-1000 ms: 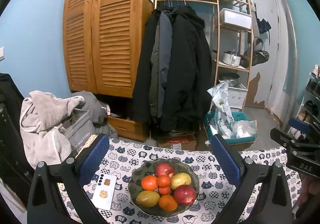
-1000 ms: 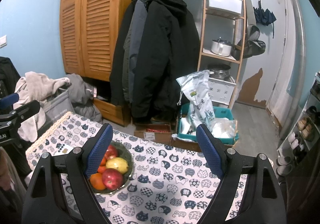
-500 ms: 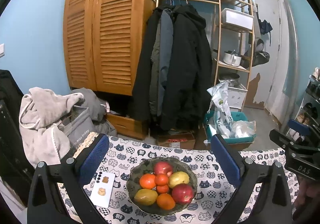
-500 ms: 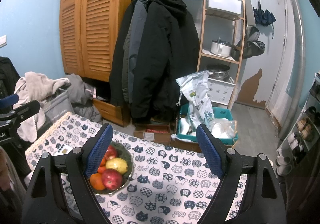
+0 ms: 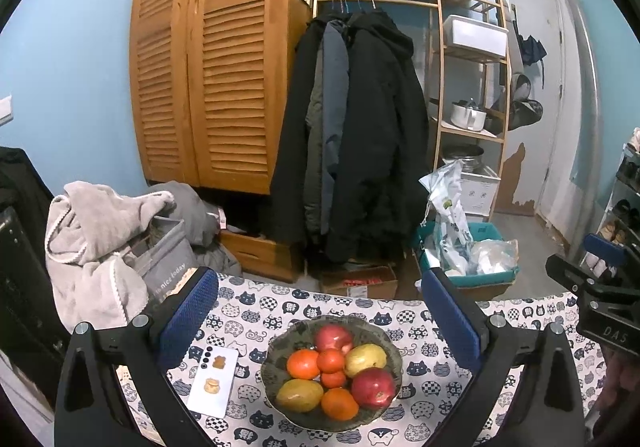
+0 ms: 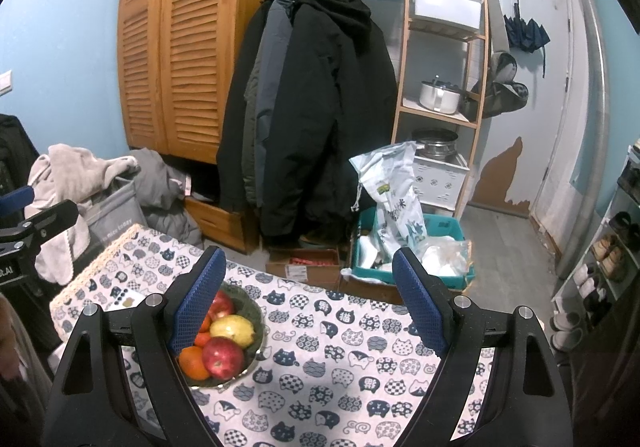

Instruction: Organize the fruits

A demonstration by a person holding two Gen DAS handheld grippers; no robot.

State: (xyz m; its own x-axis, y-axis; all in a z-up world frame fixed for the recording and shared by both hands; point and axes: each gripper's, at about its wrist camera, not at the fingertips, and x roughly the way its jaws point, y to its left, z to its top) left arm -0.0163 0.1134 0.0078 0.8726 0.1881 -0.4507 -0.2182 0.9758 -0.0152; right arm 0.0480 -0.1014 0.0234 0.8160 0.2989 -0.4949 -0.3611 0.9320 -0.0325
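Left wrist alone shows the phone fully beside the bowl; both hand-held grippers gape empty.

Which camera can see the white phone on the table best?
The left wrist view. The white phone lies in full sight there, beside the fruit bowl. In the right wrist view only a sliver of it peeks out behind the right gripper's frame.

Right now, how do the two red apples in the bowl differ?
The front red apple lies at the near right of the bowl, fully exposed; the back red apple sits at the far side, its lower edge hidden behind an orange. Both are red, ungripped, resting in the bowl.
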